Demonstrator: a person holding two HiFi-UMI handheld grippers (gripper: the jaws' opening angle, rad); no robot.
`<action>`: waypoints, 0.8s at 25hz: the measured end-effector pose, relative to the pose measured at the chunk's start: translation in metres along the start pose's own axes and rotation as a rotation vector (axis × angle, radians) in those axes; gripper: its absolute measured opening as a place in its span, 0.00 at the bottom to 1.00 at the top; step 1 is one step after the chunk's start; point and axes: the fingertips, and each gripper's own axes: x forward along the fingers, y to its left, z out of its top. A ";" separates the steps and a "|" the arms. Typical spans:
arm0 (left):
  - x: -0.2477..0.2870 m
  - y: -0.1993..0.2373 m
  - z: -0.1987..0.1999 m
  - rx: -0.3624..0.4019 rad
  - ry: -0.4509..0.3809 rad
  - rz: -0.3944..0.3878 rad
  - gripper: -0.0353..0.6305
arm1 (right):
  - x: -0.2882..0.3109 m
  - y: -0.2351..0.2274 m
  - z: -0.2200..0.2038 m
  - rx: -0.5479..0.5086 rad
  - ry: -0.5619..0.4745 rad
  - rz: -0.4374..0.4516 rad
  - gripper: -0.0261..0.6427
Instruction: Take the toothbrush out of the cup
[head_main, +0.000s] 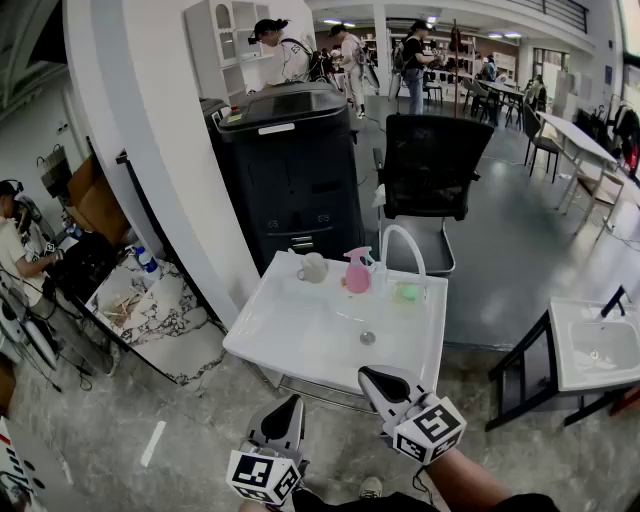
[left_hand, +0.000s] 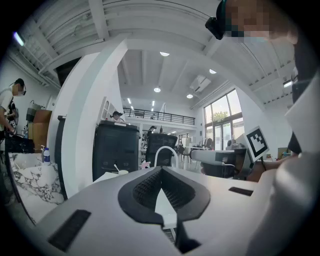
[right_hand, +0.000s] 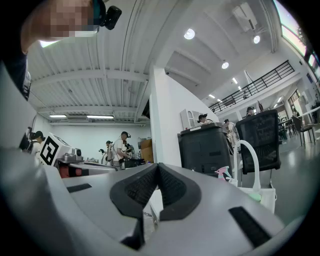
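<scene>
A pale cup (head_main: 313, 267) stands at the back left of the white sink unit (head_main: 300, 340), beside a pink spray bottle (head_main: 357, 271). In the left gripper view the cup (left_hand: 120, 173) shows a thin white toothbrush handle (left_hand: 116, 168) sticking up from it. My left gripper (head_main: 293, 405) and right gripper (head_main: 370, 378) hang side by side in front of the sink's near edge, well short of the cup. Both are level, shut and hold nothing. The left gripper's tip (left_hand: 161, 170) points toward the white faucet (left_hand: 165, 152).
A green item (head_main: 408, 292) lies by the arched faucet (head_main: 402, 245). Behind the sink stand a black cabinet (head_main: 290, 170) and a black office chair (head_main: 430, 165). A second sink (head_main: 600, 350) is at the right, a marble slab (head_main: 150, 310) at the left. People stand far back.
</scene>
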 end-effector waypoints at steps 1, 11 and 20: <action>0.000 -0.001 -0.002 0.006 -0.002 -0.006 0.08 | -0.001 0.000 -0.001 0.000 0.003 -0.001 0.06; 0.000 -0.002 -0.004 0.010 -0.003 -0.013 0.08 | -0.001 0.002 -0.002 0.006 0.008 0.001 0.06; 0.001 0.007 -0.007 0.018 -0.005 -0.008 0.08 | 0.006 0.007 -0.004 0.007 -0.011 0.020 0.06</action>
